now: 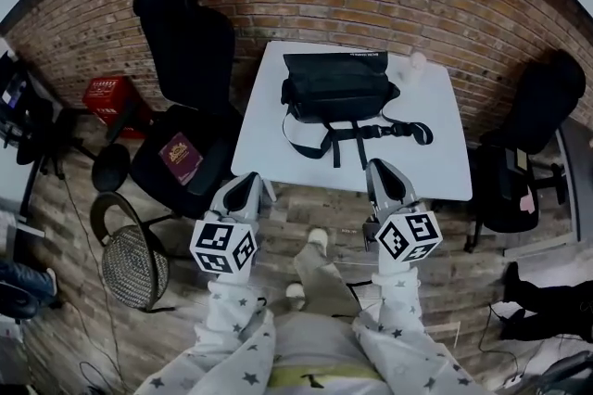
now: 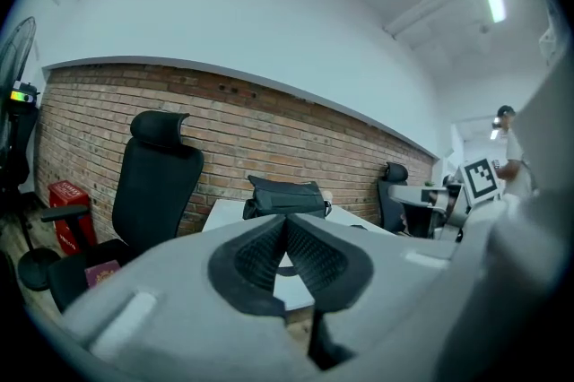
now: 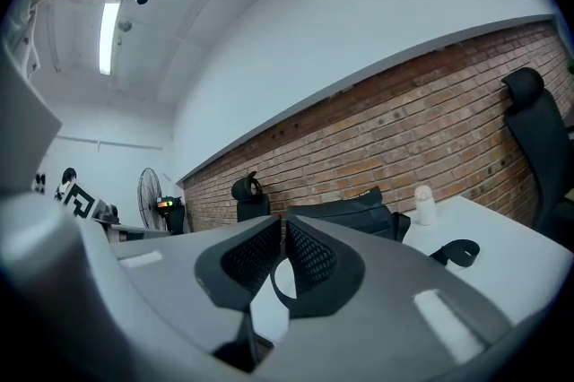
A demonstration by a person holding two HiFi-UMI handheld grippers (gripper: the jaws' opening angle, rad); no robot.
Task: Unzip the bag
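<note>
A black bag (image 1: 338, 87) lies on the far half of a white table (image 1: 269, 138), its straps (image 1: 371, 132) trailing toward me. Both grippers hover short of the table's near edge, apart from the bag. My left gripper (image 1: 252, 182) is shut, its pads meeting with nothing between them (image 2: 285, 223); the bag (image 2: 285, 196) shows beyond its tips. My right gripper (image 1: 382, 169) has a narrow gap between its pads and holds nothing (image 3: 282, 228). The bag (image 3: 350, 212) and a strap loop (image 3: 457, 252) lie ahead of it.
A small white bottle (image 1: 417, 64) stands at the table's far right corner. A black office chair (image 1: 190, 59) with a maroon booklet (image 1: 181, 157) on its seat is left of the table, another chair (image 1: 528, 133) to the right. A red crate (image 1: 109, 95) and a mesh bin (image 1: 134, 263) sit on the floor.
</note>
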